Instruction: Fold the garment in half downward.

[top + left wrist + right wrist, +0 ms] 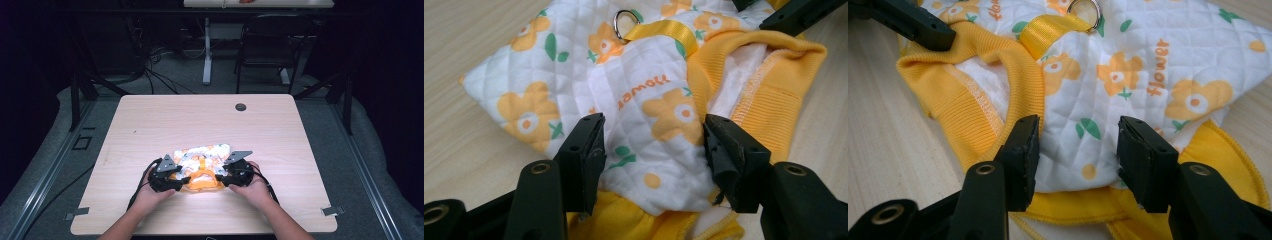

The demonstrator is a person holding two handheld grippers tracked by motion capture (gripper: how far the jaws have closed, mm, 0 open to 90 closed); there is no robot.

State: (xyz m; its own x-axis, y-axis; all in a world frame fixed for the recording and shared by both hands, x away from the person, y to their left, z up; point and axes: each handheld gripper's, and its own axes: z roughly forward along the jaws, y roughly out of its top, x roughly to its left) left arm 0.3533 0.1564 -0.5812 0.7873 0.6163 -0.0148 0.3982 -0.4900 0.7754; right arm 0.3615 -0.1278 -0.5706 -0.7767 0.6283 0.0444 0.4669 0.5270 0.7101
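Garment: small quilted pet vest (202, 161), white with orange flowers and green leaves, yellow ribbed trim; lying flat near the front middle of the tabletop (150, 125), between both hands.
Hardware: metal ring (625, 21) on a yellow webbing strap (664, 29), at the middle of the back panel.
Opening: yellow ribbed hem (973, 100) gaping, white lining visible inside.
Left gripper (651, 142): jaws parted wide, straddling a fold of quilted fabric at the near edge; pads beside the cloth, not pinched on it.
Right gripper (1078, 145): likewise well open, jaws either side of the quilted panel above the yellow trim, nothing clamped.
Step in hand: judged as lining up a two-point grasp on the near edge, likely ahead of folding or spreading.
Next move calls for: closing both pairs of jaws squarely on the fabric, taking quilted layer and trim together so no layer slips, then lifting evenly.
Risk: bunched layers catching only the top ply.
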